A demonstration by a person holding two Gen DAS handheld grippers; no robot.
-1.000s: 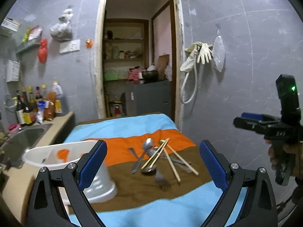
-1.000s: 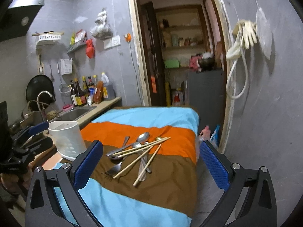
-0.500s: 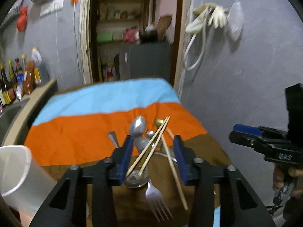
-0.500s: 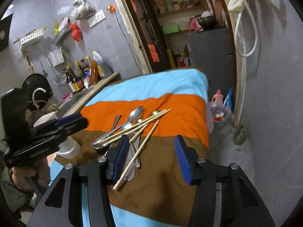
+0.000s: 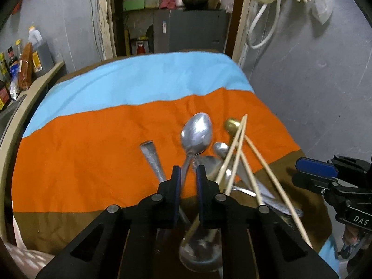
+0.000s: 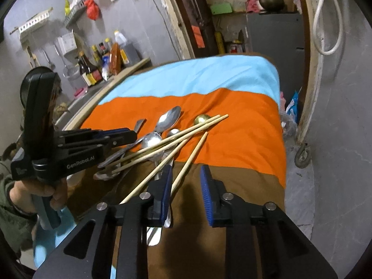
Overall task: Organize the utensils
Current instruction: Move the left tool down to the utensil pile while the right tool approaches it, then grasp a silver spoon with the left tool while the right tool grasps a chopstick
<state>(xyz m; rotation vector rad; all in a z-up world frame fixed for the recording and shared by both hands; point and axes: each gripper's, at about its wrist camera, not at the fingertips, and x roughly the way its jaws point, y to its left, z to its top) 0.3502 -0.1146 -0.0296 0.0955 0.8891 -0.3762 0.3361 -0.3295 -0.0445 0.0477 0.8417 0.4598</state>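
A pile of utensils lies on the striped cloth (image 5: 97, 144): a large silver spoon (image 5: 196, 133), a gold spoon (image 5: 231, 125), several wooden chopsticks (image 5: 234, 155), a flat handle (image 5: 152, 157) and another spoon bowl (image 5: 200, 253). My left gripper (image 5: 188, 174) hangs just over the pile, jaws nearly closed around the silver spoon's handle. It shows from the side in the right wrist view (image 6: 121, 134). My right gripper (image 6: 187, 181) is partly open, low over the brown stripe, with a chopstick (image 6: 188, 162) beside its left finger.
A counter with sauce bottles (image 6: 93, 69) and a sink runs along the table's left side. A doorway with shelves and a grey cabinet (image 5: 193, 30) lies beyond the far edge. A grey wall with a hose (image 6: 325, 23) stands at the right.
Both grippers have moved forward and down to the pile. The left jaws have narrowed from wide open to nearly closed around the spoon handle. The right jaws have also narrowed. The white tub has left view.
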